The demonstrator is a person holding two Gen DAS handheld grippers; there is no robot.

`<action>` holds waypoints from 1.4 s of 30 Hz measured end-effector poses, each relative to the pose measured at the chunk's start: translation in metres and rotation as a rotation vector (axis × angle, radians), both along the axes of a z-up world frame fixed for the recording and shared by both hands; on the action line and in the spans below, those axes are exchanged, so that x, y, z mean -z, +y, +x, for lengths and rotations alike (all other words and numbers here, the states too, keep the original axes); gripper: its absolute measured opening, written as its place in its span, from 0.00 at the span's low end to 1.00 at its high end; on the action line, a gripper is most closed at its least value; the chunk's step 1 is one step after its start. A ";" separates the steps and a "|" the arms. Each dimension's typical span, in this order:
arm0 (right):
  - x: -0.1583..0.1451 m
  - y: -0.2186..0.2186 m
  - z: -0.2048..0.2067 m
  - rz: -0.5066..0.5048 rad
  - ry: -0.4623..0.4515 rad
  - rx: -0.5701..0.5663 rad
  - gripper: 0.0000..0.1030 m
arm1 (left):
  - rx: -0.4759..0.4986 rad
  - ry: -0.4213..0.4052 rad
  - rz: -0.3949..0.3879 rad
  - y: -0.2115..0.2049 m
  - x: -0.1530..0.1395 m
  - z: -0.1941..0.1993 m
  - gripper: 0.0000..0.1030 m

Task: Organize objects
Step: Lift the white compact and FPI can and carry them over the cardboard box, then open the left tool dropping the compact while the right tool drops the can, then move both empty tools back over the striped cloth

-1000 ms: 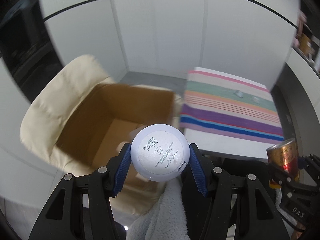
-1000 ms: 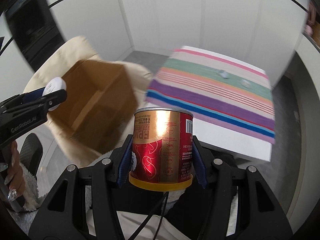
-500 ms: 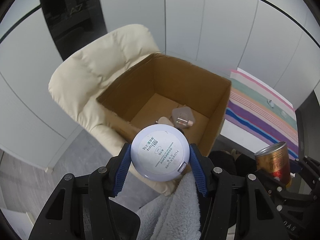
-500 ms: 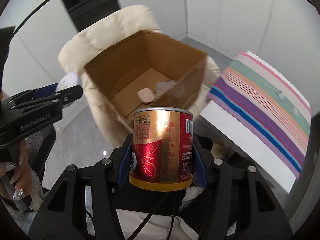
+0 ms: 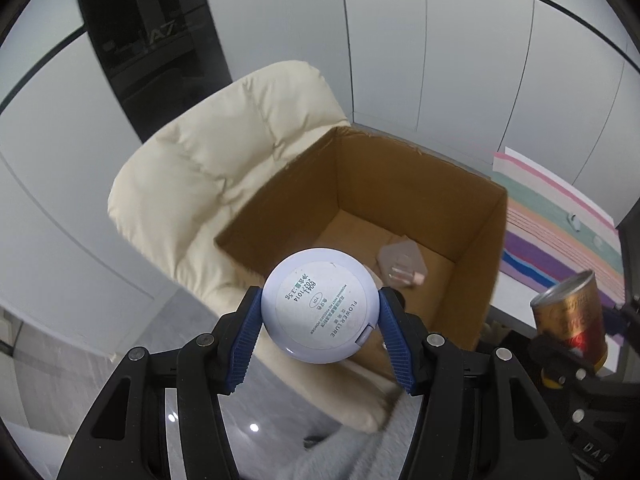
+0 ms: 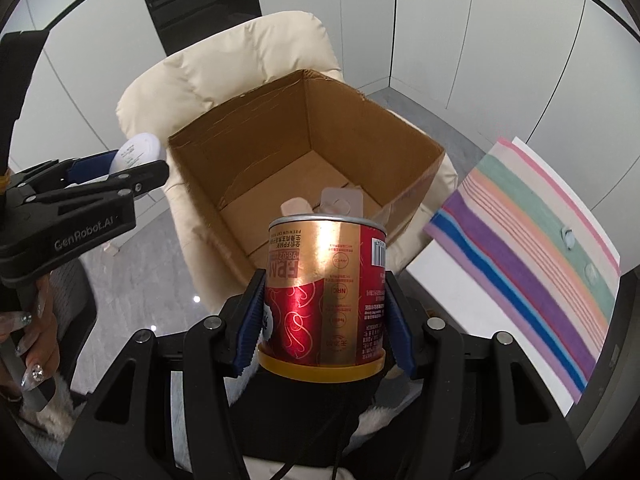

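My left gripper (image 5: 320,312) is shut on a round white powder compact (image 5: 320,306), held in the air near the front left corner of an open cardboard box (image 5: 420,184). My right gripper (image 6: 324,300) is shut on a red and gold tin can (image 6: 324,292), held upright in front of the same box (image 6: 260,128). The can also shows in the left wrist view (image 5: 570,316), and the compact in the right wrist view (image 6: 138,154). Inside the box lie a clear blister pack (image 5: 402,264) and a small pink item (image 6: 294,205).
The box sits on a cream padded armchair (image 5: 224,160). A table with a striped cloth (image 6: 532,236) stands to the right, with two small clear items (image 6: 568,236) on it. Grey glossy floor (image 5: 132,336) lies below, white wall panels and a black cabinet (image 5: 152,32) behind.
Both grippers have swung left from the striped table toward the armchair and box, which now fills the middle of both views. Both still hold their objects.
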State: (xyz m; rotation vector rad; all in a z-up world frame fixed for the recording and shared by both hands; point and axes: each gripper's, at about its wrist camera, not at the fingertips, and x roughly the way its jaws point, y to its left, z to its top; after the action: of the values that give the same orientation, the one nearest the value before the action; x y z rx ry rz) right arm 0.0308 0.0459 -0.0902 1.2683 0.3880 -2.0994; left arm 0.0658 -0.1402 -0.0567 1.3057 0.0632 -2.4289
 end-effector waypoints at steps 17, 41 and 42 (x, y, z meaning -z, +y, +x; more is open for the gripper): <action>0.024 -0.073 -0.090 0.006 0.006 0.000 0.55 | -0.073 0.004 0.056 -0.072 0.023 -0.089 0.57; 0.034 -0.078 -0.103 -0.005 -0.013 0.047 0.93 | -0.073 0.006 0.081 -0.070 0.024 -0.088 0.88; 0.033 -0.077 -0.102 -0.002 -0.011 0.051 0.93 | -0.066 0.010 0.078 -0.068 0.023 -0.088 0.88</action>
State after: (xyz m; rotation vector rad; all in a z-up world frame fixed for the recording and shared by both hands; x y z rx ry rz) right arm -0.0714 -0.0311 -0.1236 1.3008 0.3518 -2.1332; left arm -0.0224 -0.2081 -0.0801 1.3041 0.2028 -2.3987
